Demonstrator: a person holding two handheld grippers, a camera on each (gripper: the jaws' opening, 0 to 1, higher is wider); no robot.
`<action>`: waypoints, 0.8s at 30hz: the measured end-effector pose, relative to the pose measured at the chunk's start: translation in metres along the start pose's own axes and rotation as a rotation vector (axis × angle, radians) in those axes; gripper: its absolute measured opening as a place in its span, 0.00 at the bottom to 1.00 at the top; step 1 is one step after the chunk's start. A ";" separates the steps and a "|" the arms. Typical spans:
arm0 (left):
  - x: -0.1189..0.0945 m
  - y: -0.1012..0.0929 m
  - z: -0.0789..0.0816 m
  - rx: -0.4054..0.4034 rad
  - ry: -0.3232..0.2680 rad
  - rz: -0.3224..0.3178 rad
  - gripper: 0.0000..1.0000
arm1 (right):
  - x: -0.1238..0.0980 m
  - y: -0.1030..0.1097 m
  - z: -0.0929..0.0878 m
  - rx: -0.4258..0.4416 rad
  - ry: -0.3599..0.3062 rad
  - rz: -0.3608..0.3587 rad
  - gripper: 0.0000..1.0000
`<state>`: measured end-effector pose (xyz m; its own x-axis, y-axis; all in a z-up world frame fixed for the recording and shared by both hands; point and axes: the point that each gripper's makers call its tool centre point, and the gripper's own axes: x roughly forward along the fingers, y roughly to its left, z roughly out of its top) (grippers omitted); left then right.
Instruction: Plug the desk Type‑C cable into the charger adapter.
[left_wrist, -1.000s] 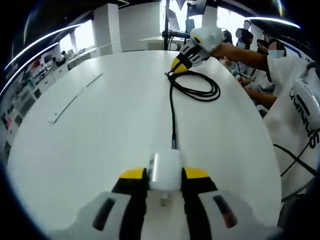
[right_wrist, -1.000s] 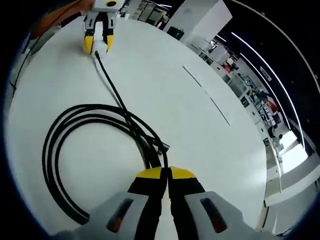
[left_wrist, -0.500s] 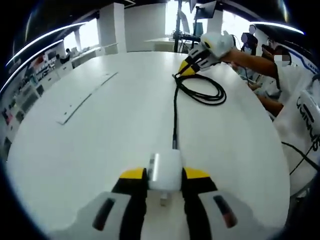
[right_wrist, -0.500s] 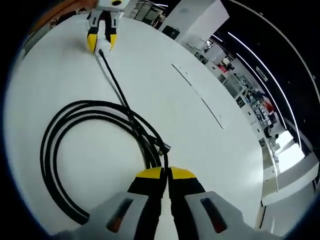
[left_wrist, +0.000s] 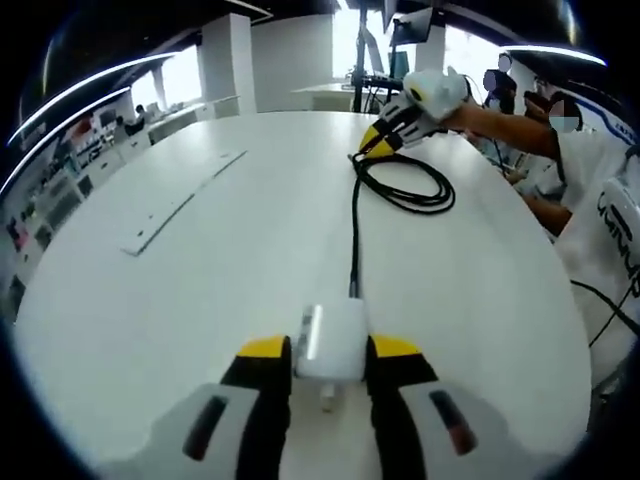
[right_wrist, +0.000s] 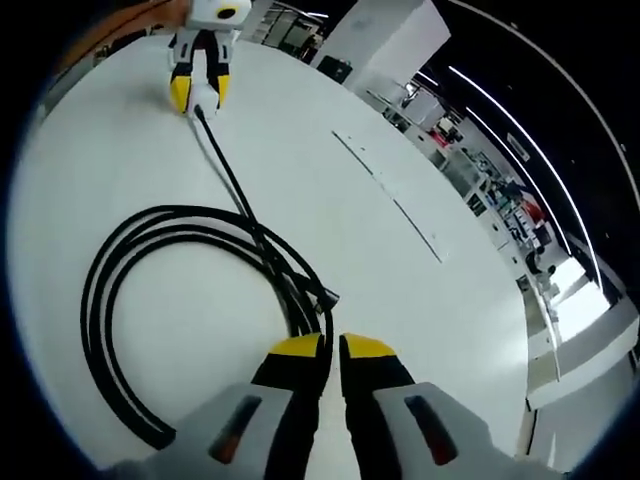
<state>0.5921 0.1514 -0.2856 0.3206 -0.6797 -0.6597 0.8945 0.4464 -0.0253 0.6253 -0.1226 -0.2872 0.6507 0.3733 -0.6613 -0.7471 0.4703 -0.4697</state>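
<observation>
The charger (left_wrist: 331, 338) is the small white block clamped between my left gripper (left_wrist: 322, 352) jaws, low on the white table (left_wrist: 200, 270). I judge it light, hard and smooth, so the flat sides could slip under a twist; a squeeze across its two broad faces, as I have it, looks the safest hold. In the right gripper view it is the white bit between the far yellow tips (right_wrist: 200, 97).

The black cable (left_wrist: 353, 228) already runs into the charger's far face, as far as I can tell, and goes straight away across the table to a loose coil (right_wrist: 180, 290). It looks soft and springy, a thing that will sag and drag, not push. Only the short stiff plug ends would steer well, so I would take hold just behind a plug, never mid-length. One free end with a small metal tip (right_wrist: 326, 297) lies just ahead of my right gripper (right_wrist: 331, 350), beside the coil's nearer edge.

My right jaws stand almost together, a thin gap between the yellow tips, with nothing in them that I can see. In the left gripper view that gripper (left_wrist: 385, 135) hangs at the coil's far side, with a person's arm (left_wrist: 500, 112) behind it.

Further out, a long thin pale strip (left_wrist: 185, 200) lies flat on the table, well apart from the cable. Beyond the table edge there are shelves and bright windows.
</observation>
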 end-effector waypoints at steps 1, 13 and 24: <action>0.000 0.000 0.000 -0.011 -0.017 0.007 0.28 | 0.000 -0.001 0.001 0.019 -0.014 0.001 0.10; -0.034 0.015 0.029 -0.221 -0.458 0.207 0.41 | -0.002 -0.009 0.014 0.300 -0.248 0.038 0.28; -0.080 0.016 0.024 -0.267 -0.724 0.552 0.65 | -0.013 -0.035 0.030 0.566 -0.499 -0.026 0.62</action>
<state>0.5884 0.1992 -0.2148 0.8726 -0.4884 -0.0062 0.4865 0.8701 -0.0794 0.6474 -0.1203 -0.2445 0.7517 0.6112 -0.2475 -0.6347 0.7725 -0.0197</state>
